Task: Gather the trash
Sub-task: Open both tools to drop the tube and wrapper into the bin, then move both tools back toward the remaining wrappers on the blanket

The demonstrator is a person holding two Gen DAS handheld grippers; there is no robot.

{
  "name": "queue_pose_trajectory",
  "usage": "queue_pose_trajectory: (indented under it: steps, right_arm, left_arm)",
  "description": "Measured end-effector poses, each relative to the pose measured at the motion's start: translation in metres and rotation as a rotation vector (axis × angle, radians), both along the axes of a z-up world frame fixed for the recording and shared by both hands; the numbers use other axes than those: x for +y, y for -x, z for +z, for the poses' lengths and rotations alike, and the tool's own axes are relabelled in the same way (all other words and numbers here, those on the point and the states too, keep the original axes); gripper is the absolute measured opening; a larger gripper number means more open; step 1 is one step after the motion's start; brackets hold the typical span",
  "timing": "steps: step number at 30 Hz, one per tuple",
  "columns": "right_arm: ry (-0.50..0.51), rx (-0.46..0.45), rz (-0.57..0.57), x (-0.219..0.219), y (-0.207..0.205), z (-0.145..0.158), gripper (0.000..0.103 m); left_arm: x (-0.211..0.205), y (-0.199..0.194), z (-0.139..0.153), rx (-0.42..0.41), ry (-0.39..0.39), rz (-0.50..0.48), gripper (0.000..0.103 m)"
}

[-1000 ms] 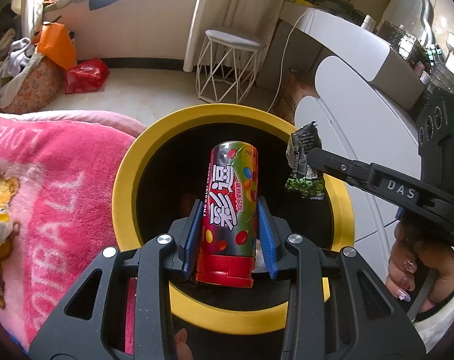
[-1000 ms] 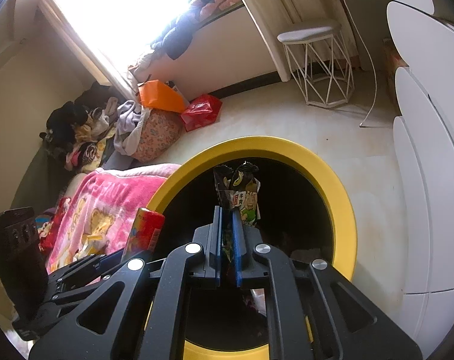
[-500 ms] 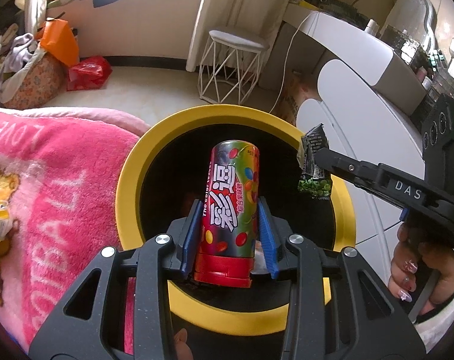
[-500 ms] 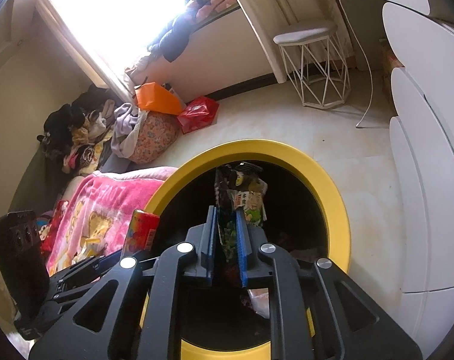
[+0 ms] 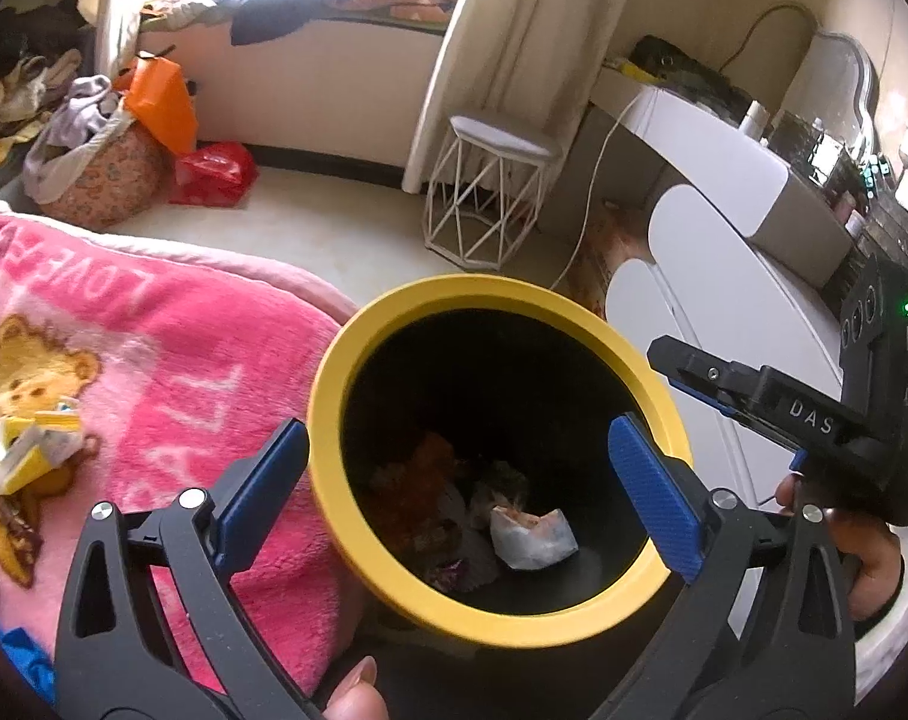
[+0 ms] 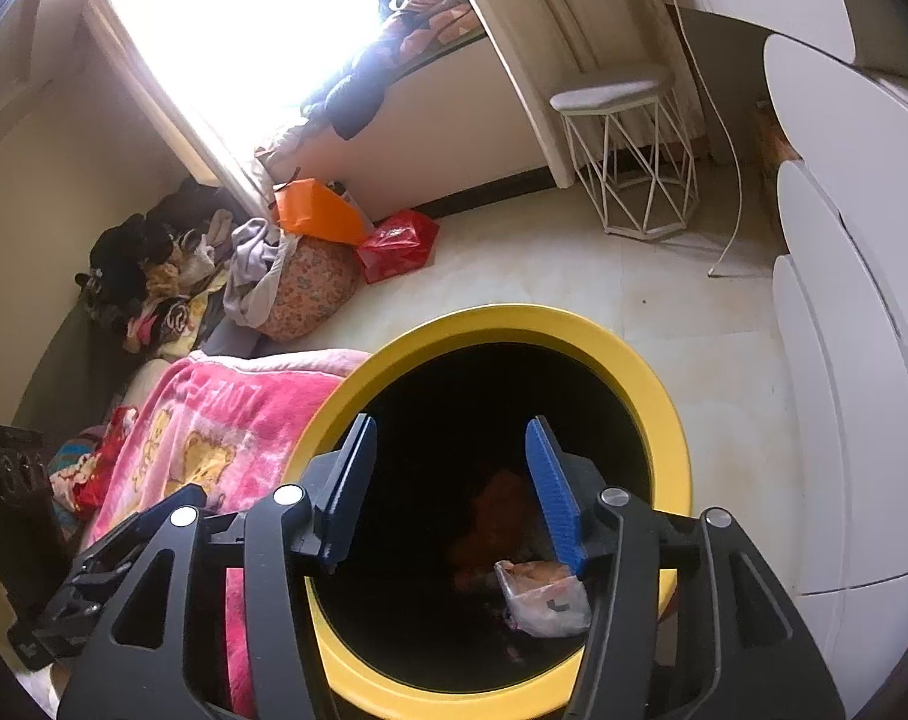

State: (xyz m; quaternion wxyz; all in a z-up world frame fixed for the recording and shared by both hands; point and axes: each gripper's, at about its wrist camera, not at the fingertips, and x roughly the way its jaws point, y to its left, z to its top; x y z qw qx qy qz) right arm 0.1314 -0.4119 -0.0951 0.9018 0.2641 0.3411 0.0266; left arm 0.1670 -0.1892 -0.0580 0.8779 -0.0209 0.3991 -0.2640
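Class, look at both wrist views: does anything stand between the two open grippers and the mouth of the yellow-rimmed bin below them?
Nothing visible does. The left gripper and right gripper both hang open above the bin, whose mouth is uncovered.

My left wrist camera sits just behind my left gripper (image 5: 460, 474), looking forward and steeply down along its two spread fingers into the yellow-rimmed bin (image 5: 358, 360), close above the rim. It faces across the floor toward the wire stool (image 5: 490, 198) and curtain, with my right gripper (image 5: 682, 375) reaching in from the right edge.

My right wrist camera rides behind my right gripper (image 6: 454, 486), also tilted down into the bin (image 6: 664, 420), close over its mouth, aimed more toward the bright window.

Both views share the bin's dark inside, the white crumpled wrapper (image 5: 535, 537) (image 6: 544, 597) at its bottom, the pink blanket (image 5: 154, 360) (image 6: 226, 414), the stool (image 6: 631, 162) and the red bag (image 5: 214, 174) (image 6: 397, 246).
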Motion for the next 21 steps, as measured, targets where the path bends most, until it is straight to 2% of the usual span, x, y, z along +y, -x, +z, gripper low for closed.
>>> queue_pose_trajectory:
  steps: [8, 21]
  right_arm:
    - [0.033, -0.038, 0.044, 0.017, 0.002, 0.015, 0.059]
    - [0.086, -0.072, 0.135, 0.053, 0.002, 0.030, 0.059]
  left_arm:
    - [0.017, 0.011, 0.015, -0.045, 0.007, 0.028, 0.092]
    - [0.052, 0.023, 0.030, -0.114, 0.011, 0.118, 0.092]
